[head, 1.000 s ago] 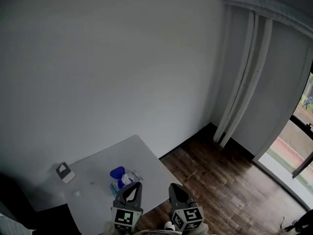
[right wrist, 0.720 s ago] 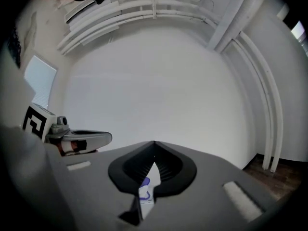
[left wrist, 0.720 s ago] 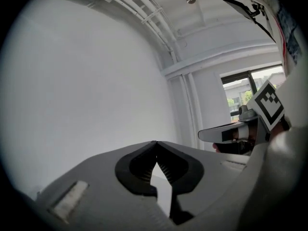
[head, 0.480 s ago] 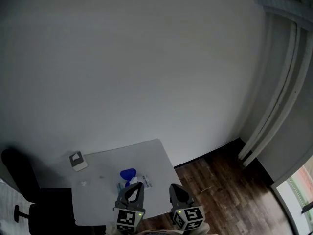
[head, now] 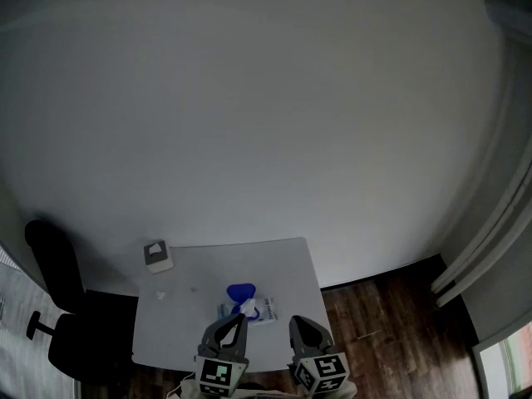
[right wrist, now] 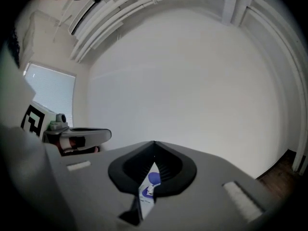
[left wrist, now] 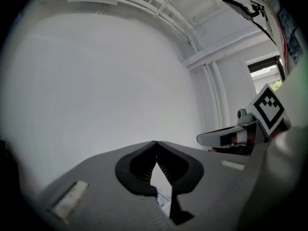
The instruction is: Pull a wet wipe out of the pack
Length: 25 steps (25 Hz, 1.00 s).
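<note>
The wet-wipe pack [head: 247,307] lies on the white table [head: 191,322], near its front. Its blue lid [head: 241,291] stands flipped open and a white wipe pokes out. My left gripper [head: 239,317] hovers just in front of the pack, its jaws together and empty. My right gripper [head: 293,318] is to the pack's right, also shut and empty. In the left gripper view the jaws meet at the tip [left wrist: 155,143], and the pack's label [left wrist: 163,198] shows through the gap below. In the right gripper view the shut jaws [right wrist: 154,143] frame the pack [right wrist: 147,189].
A small grey-and-white device [head: 158,256] sits at the table's back left corner. A black office chair [head: 51,293] stands left of the table. Dark wooden floor [head: 391,331] lies to the right, with white vertical rails [head: 490,248] by the wall.
The head view has swung so the table and pack now sit at bottom centre. The chair has come into sight and the window has left. Both grippers stay shut.
</note>
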{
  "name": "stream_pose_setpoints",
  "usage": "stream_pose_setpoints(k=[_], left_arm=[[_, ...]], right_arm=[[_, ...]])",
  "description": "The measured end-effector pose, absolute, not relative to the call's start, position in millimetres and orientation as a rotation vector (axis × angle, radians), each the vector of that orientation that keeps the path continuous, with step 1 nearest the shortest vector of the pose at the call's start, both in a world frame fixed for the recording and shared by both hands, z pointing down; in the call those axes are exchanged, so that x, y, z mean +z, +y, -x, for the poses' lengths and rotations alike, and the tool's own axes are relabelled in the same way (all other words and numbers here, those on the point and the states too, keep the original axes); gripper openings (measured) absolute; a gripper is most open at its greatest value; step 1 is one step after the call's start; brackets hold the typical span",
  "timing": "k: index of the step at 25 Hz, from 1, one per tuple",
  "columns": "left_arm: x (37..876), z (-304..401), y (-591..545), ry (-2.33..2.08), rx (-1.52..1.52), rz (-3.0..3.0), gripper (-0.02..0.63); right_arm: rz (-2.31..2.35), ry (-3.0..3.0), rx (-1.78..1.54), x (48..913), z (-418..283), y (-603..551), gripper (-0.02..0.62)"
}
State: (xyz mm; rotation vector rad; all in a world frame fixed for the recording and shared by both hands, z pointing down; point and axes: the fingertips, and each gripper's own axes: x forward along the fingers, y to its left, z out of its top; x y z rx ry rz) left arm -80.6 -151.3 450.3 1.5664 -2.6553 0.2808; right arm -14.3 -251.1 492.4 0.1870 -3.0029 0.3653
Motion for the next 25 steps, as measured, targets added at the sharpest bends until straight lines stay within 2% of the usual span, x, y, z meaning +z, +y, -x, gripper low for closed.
stream_pose_setpoints(k=[25], left_arm=[[468, 249, -133, -2.663, 0.140, -1.544, 0.002]], right_arm=[[-0.200, -2.908, 0.264, 503, 169, -248, 0.005]])
